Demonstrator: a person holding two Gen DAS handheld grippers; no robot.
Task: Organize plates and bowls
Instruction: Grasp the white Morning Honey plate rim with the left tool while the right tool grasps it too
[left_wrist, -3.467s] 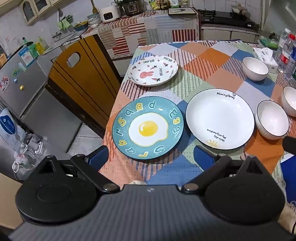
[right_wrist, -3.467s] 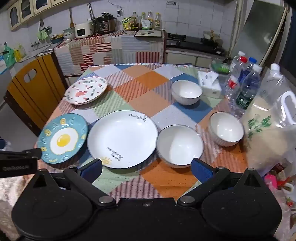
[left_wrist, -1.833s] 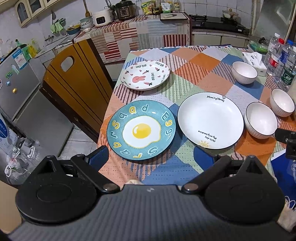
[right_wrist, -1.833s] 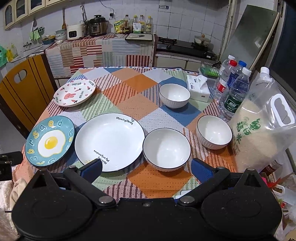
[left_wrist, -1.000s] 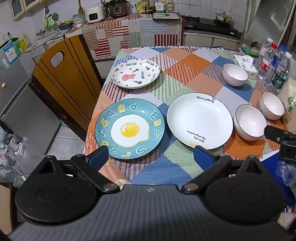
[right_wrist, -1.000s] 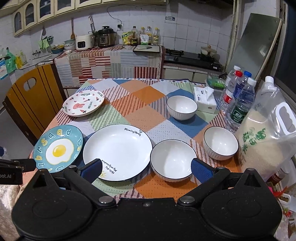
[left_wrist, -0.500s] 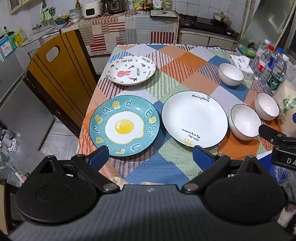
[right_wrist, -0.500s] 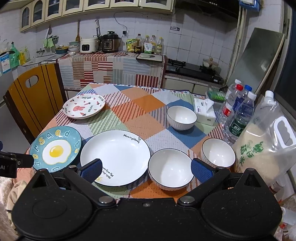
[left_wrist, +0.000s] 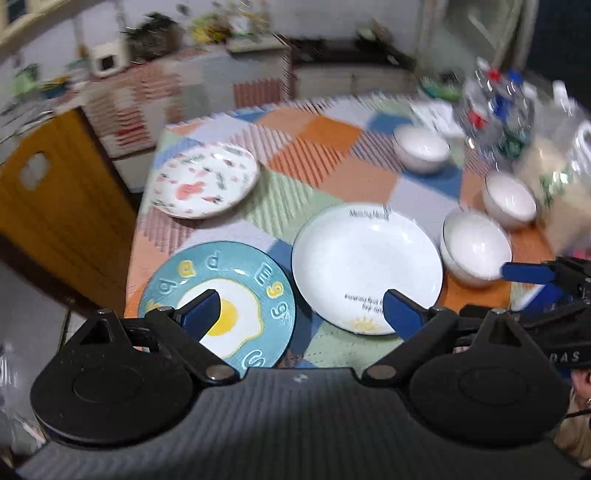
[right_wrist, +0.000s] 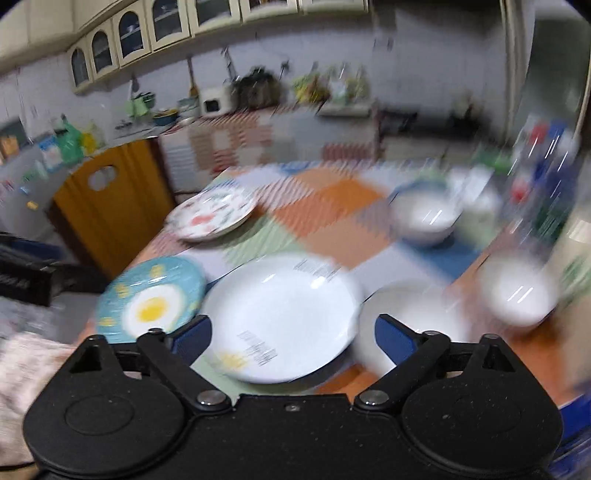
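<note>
Three plates lie on the patchwork tablecloth: a teal fried-egg plate (left_wrist: 266, 280) (right_wrist: 147, 295), a large white plate (left_wrist: 365, 262) (right_wrist: 284, 314) and a rabbit-print plate (left_wrist: 203, 181) (right_wrist: 212, 214). Three white bowls stand to the right: a near one (left_wrist: 474, 245) (right_wrist: 410, 314), a right one (left_wrist: 509, 199) (right_wrist: 517, 291) and a far one (left_wrist: 421, 149) (right_wrist: 424, 218). My left gripper (left_wrist: 301, 314) is open and empty, hovering over the near edges of the teal and white plates. My right gripper (right_wrist: 293, 336) (left_wrist: 535, 284) hovers by the near bowl and white plate, jaws closing, pads touching nothing.
Water bottles (left_wrist: 495, 107) and a bag of rice (left_wrist: 557, 177) crowd the table's right edge, with a tissue box (left_wrist: 439, 114) behind the far bowl. A yellow wooden chair (left_wrist: 55, 206) stands against the table's left side. A cloth-covered counter (left_wrist: 166, 92) runs behind.
Both grippers have dropped closer to the table and both views are now motion-blurred. The left gripper's left finger now overlaps the teal plate. The right gripper's fingers stand slightly closer together.
</note>
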